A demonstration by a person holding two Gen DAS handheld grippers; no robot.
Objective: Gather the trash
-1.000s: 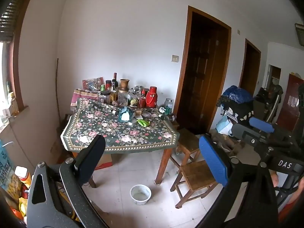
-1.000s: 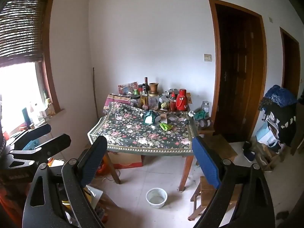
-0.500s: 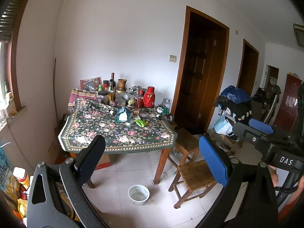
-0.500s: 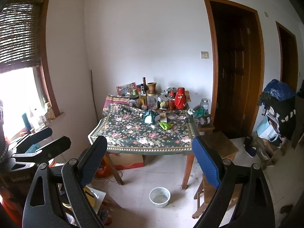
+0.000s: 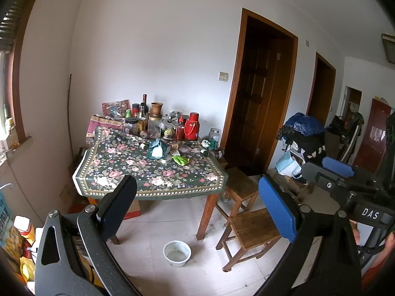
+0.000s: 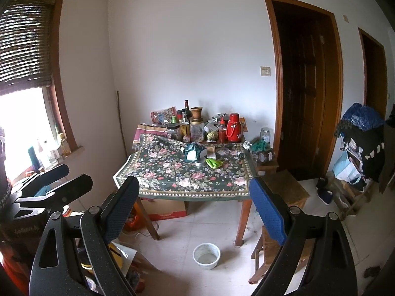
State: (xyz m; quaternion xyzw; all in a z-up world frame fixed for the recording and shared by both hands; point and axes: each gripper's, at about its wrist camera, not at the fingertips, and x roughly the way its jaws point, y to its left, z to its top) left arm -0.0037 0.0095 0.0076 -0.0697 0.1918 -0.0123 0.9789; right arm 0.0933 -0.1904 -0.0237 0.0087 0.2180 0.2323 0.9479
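A table with a floral cloth stands across the room by the far wall. On it lie a crumpled green wrapper and a teal and white crumpled bag. A white plastic tub sits on the floor in front of the table. My left gripper is open and empty, far from the table. My right gripper is open and empty too; it also shows in the left wrist view.
Bottles, jars and a red flask crowd the table's back edge. Two wooden stools stand right of the table, near a dark door. A cardboard box sits under the table. Clutter lies at the lower left.
Both grippers have drifted slightly; the table has shifted a little left in the left view and the view has tilted in the right. Both stay open.
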